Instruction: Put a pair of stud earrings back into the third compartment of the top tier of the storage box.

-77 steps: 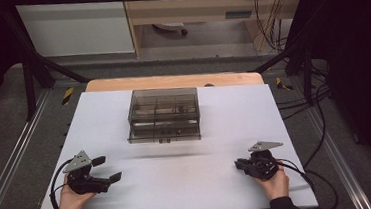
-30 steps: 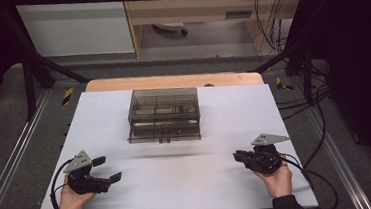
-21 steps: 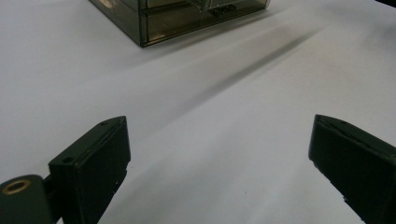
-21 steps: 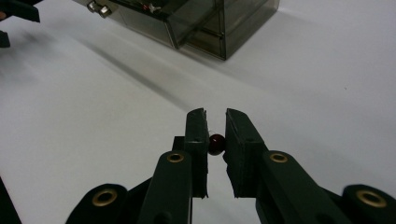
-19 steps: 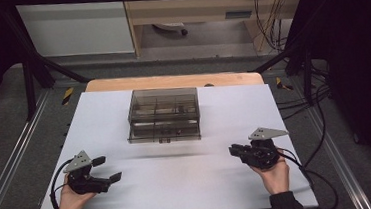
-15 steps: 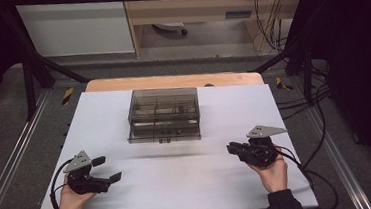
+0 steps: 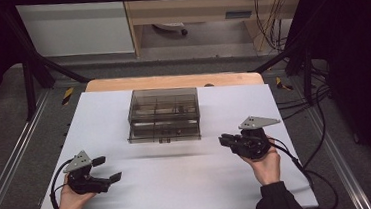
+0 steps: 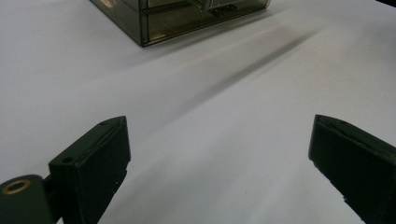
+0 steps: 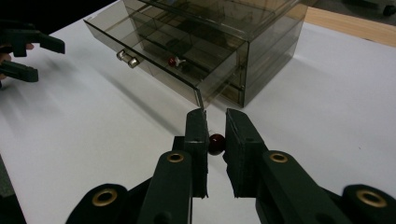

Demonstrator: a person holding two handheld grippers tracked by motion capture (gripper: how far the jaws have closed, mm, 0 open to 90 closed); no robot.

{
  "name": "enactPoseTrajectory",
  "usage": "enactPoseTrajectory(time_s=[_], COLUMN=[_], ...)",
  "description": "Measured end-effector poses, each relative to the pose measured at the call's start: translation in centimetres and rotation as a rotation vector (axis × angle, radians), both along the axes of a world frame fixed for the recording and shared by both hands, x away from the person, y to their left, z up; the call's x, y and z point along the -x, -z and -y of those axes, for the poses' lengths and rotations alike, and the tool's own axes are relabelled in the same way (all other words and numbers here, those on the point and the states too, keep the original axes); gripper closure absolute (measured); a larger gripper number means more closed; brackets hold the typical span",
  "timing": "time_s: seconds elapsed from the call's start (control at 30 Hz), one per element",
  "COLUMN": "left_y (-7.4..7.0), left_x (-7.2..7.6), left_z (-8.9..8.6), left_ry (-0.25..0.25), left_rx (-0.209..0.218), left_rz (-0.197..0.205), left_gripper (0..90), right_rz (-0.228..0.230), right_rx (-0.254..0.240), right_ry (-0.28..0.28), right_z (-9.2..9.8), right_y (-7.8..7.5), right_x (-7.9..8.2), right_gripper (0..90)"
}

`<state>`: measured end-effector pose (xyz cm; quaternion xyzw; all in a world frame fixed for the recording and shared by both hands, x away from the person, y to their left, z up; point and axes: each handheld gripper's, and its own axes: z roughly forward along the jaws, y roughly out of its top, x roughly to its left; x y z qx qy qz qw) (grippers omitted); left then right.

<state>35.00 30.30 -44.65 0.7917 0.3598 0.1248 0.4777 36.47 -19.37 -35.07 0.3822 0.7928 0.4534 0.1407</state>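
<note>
One small dark-red bead (image 9: pixel 216 143) is clamped between the right gripper (image 9: pixel 215 140) jaws, near the bench's right edge, before the smoked drawer box (image 7: pixel 163 115), where another red bead (image 9: pixel 172 61) is seen inside; the left gripper (image 7: pixel 104 169) jaws are spread, empty.

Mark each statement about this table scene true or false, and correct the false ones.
1. The right gripper is shut on a small dark red bead. True.
2. The left gripper holds a bead as well. False: its jaws stand wide apart over the bare white table.
3. The smoky clear drawer box stands on the white table beyond both grippers. True.
4. The drawer box lies tipped on its side. False: it stands upright, with a knob on a drawer front.
5. A red-and-white thing shows through the box wall in the right gripper view. True.
</note>
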Motion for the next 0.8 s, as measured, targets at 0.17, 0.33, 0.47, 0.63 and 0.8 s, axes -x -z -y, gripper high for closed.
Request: enactPoseTrajectory(time_s=[0.17, 0.33, 0.47, 0.63, 0.8], left_y=[0.0, 0.0, 0.0, 0.0, 0.0], left_x=[0.0, 0.0, 0.0, 0.0, 0.0], left_z=[0.0, 0.0, 0.0, 0.0, 0.0], left_ry=[0.001, 0.001, 0.002, 0.001, 0.001], left_rx=[0.0, -0.001, -0.001, -0.001, -0.001], left_rz=[0.0, 0.001, 0.001, 0.001, 0.001], left_gripper=[5.5, 5.5, 5.5, 5.5, 5.5], right_rz=[0.011, 0.016, 0.021, 0.03, 0.028], right_rx=[0.0, 0.002, 0.01, 0.015, 0.022], right_ry=[-0.013, -0.031, -0.044, -0.052, -0.055], right_z=[-1.2, -2.6, -3.7, -4.9, -5.9], right_y=[-0.7, -1.1, -1.6, -2.0, -2.1], right_x=[-0.5, -1.2, -1.7, -2.4, -3.1], right_gripper=[79.8, 79.8, 79.8, 79.8, 79.8])
